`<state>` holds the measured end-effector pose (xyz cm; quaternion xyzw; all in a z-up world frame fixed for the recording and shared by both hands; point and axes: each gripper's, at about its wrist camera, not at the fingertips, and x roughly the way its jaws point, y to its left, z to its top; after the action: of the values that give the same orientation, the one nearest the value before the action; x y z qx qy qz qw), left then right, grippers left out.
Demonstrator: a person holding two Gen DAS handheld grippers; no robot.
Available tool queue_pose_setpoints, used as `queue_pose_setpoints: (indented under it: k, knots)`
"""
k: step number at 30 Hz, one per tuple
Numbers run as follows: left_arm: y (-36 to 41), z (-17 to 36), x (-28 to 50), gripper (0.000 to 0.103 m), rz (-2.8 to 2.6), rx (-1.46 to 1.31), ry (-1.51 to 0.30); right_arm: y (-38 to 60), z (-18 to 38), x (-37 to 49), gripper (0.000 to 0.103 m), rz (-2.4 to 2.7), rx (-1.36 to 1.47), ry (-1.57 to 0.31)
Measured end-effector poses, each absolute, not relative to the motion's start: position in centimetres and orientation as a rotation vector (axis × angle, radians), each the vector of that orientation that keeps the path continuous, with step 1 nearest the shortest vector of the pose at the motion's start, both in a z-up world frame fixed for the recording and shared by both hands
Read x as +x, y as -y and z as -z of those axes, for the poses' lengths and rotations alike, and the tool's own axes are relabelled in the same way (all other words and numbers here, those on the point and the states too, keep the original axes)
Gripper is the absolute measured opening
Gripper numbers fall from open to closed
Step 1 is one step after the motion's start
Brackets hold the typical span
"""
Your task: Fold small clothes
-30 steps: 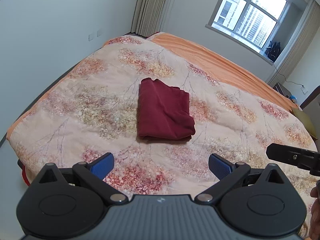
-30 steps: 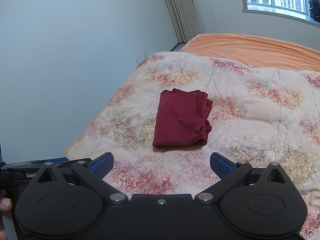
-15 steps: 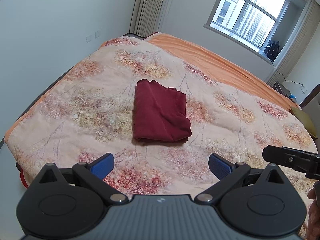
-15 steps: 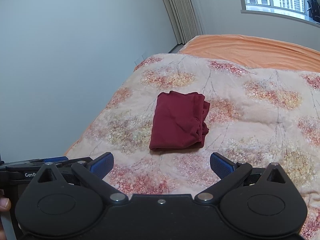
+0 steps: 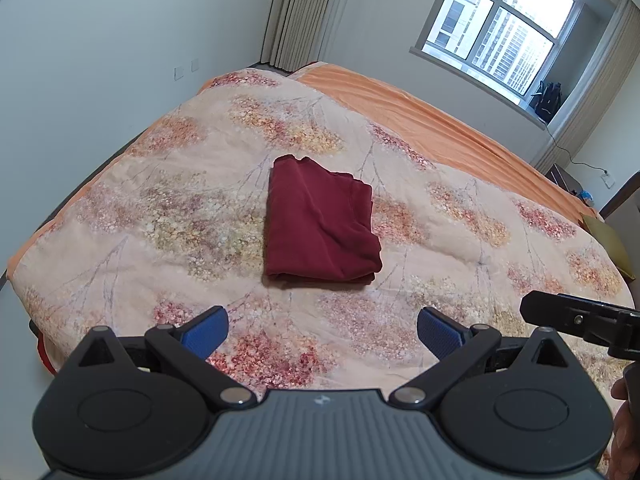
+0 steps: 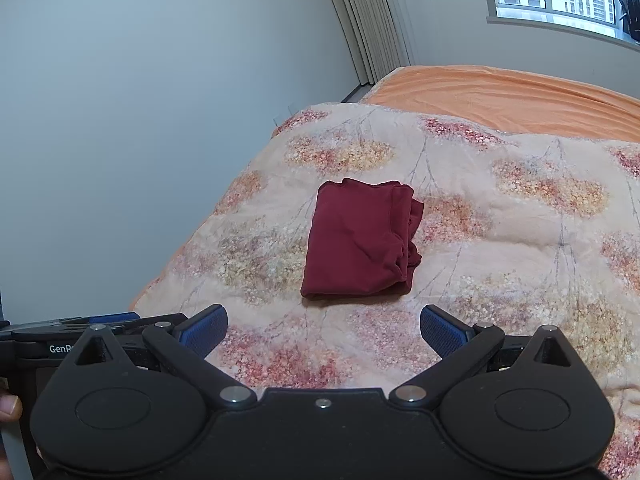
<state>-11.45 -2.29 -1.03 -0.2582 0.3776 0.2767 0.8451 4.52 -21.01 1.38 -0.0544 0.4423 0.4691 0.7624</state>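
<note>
A dark red garment lies folded into a compact rectangle on the floral quilt; it also shows in the right wrist view. My left gripper is open and empty, held above the quilt's near edge, well short of the garment. My right gripper is open and empty too, at about the same distance from it. The right gripper's side shows at the right edge of the left wrist view. The left gripper shows at the left edge of the right wrist view.
The floral quilt covers most of an orange-sheeted bed. A grey wall runs along the bed's left side. Curtains and a window stand behind the bed. Dark furniture stands at the far right.
Both grippers have drawn back and up from the folded garment, which looks smaller and farther away now. The garment has not moved on the quilt. Both grippers stay open.
</note>
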Motion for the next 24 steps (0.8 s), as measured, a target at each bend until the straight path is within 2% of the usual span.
queue_pose_setpoints:
  k: [24]
  knots:
    - [2.39, 1.23, -11.35, 0.102, -0.590, -0.559, -0.798, 20.93, -1.20, 4.82, 0.102, -1.030, -0.117, -0.964]
